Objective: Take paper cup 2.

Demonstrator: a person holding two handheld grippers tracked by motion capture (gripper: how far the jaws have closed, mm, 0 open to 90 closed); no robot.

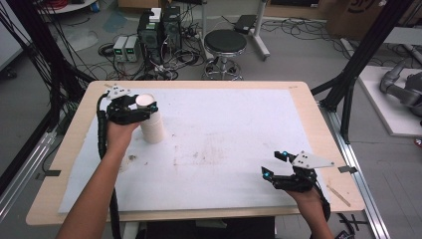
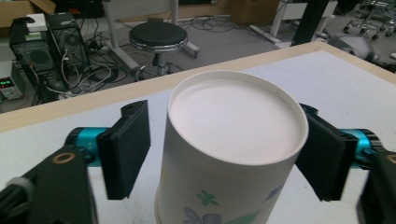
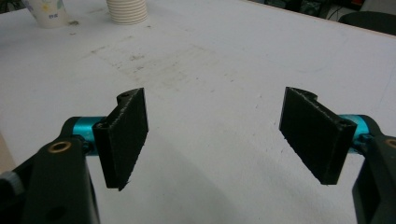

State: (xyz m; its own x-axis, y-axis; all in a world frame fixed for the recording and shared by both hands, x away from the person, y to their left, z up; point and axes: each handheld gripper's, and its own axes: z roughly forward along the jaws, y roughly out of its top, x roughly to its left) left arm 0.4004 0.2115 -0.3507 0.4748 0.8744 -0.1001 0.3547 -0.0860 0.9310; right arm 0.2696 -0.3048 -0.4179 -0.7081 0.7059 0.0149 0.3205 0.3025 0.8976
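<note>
An upside-down paper cup [image 2: 224, 154] with a flower print stands between the jaws of my left gripper [image 2: 224, 140]. The right pad [image 2: 327, 158] sits at the cup's rim, while the left pad [image 2: 126, 149] is a small gap away from its wall. In the high view the left gripper [image 1: 142, 105] is at the far left of the table around the cup's top [image 1: 144, 101], right beside a stack of white cups [image 1: 154, 132]. My right gripper [image 1: 273, 164] hovers near the front right, open and empty [image 3: 215, 135]. It faces the stack [image 3: 127, 10] and the flowered cup [image 3: 44, 11].
A white mat [image 1: 224, 129] with faint stains at its middle covers the wooden table [image 1: 318, 124]. A thin wooden stick [image 1: 338, 194] lies by the front right corner. Beyond the far edge stand a black stool [image 1: 225, 42] and computer boxes [image 1: 159, 30] among cables.
</note>
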